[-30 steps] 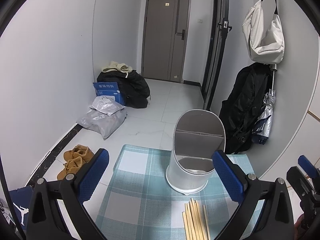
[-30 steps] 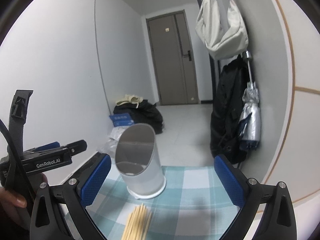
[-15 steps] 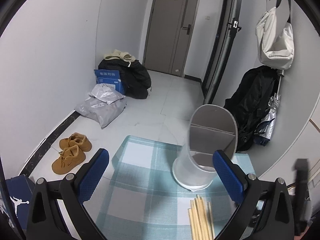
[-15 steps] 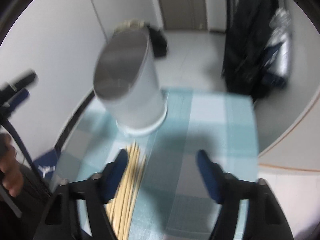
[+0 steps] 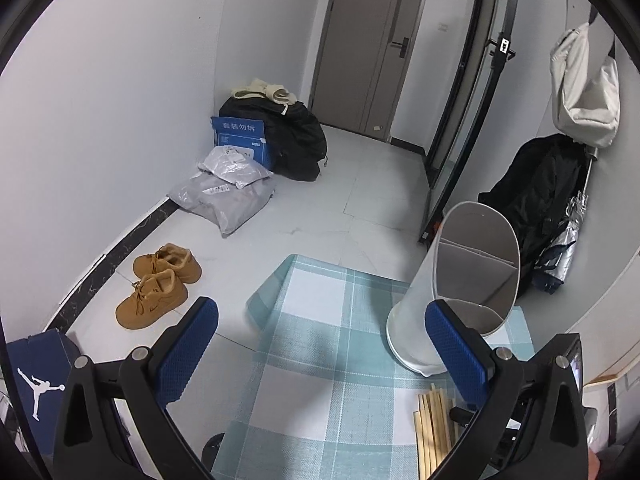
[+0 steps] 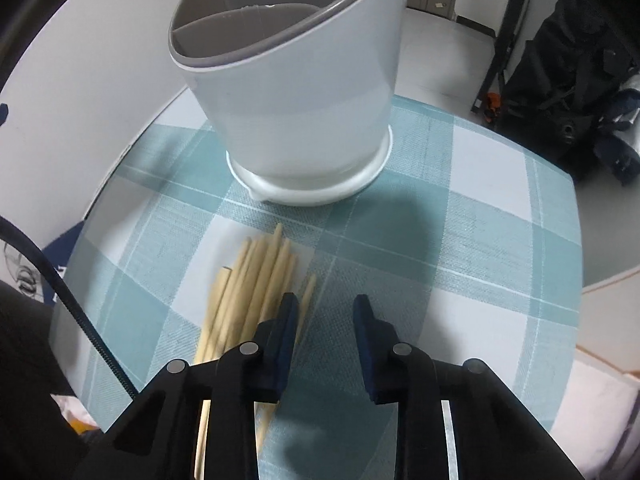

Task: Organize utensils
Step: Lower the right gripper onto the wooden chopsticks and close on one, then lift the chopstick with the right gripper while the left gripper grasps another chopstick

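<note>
A white utensil holder [image 6: 296,92] with a grey divided inside stands upright on the teal checked tablecloth [image 6: 460,240]; it also shows in the left wrist view [image 5: 460,280]. A bundle of wooden chopsticks [image 6: 256,280] lies on the cloth in front of it, seen also in the left wrist view [image 5: 434,424]. My right gripper [image 6: 326,308] is low over the cloth, just right of the chopsticks, its jaws partly closed with a gap and nothing between them. My left gripper [image 5: 320,344] is wide open and empty, held above the table's left part.
On the floor beyond the table lie brown shoes [image 5: 160,288], grey parcels [image 5: 224,196], a blue box [image 5: 240,140] and a black bag [image 5: 292,140]. A black coat [image 5: 536,200] and a white bag [image 5: 584,92] hang on the right wall.
My right gripper has dropped down toward the cloth beside the chopsticks and its jaws have narrowed. My left gripper has drifted left, so the holder now sits at the right of its view.
</note>
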Tool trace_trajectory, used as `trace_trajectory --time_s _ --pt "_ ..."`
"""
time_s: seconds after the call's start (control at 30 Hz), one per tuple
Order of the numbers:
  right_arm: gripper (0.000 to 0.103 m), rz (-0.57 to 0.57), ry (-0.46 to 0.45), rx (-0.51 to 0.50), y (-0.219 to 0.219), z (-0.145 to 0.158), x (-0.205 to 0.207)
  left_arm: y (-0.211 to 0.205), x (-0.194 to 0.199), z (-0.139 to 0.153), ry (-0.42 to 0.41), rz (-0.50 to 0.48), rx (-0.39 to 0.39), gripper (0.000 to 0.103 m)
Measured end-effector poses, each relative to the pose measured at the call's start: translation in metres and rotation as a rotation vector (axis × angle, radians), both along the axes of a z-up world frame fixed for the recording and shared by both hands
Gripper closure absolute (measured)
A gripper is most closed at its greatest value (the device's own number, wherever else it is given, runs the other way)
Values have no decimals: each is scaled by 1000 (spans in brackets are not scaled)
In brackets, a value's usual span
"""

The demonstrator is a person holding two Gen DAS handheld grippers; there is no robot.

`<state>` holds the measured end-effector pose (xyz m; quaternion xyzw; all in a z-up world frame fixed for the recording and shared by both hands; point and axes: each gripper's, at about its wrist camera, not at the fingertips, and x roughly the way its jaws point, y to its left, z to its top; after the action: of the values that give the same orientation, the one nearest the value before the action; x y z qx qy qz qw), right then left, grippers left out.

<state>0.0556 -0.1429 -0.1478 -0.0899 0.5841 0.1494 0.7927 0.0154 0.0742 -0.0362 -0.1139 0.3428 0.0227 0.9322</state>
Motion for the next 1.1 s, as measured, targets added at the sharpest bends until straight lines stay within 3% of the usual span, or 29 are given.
trace_trajectory --time_s 0.2,0.4,0.7,0.97,1.1 --pt "84 28 -32 -72 18 -2 -1 4 2 -5 29 -11 -27 1" --pt "97 33 -39 -27 19 0 -5 1 4 -15 67 -9 -8 1" --pt "99 -51 -61 159 0 24 -5 -33 10 -53 275 -158 57 1" --pt "99 -202 -115 397 -65 61 8 -72 -5 -83 433 -301 81 1" --pt "99 -259 -152 481 -95 76 6 -84 -6 -97 510 -319 92 1"
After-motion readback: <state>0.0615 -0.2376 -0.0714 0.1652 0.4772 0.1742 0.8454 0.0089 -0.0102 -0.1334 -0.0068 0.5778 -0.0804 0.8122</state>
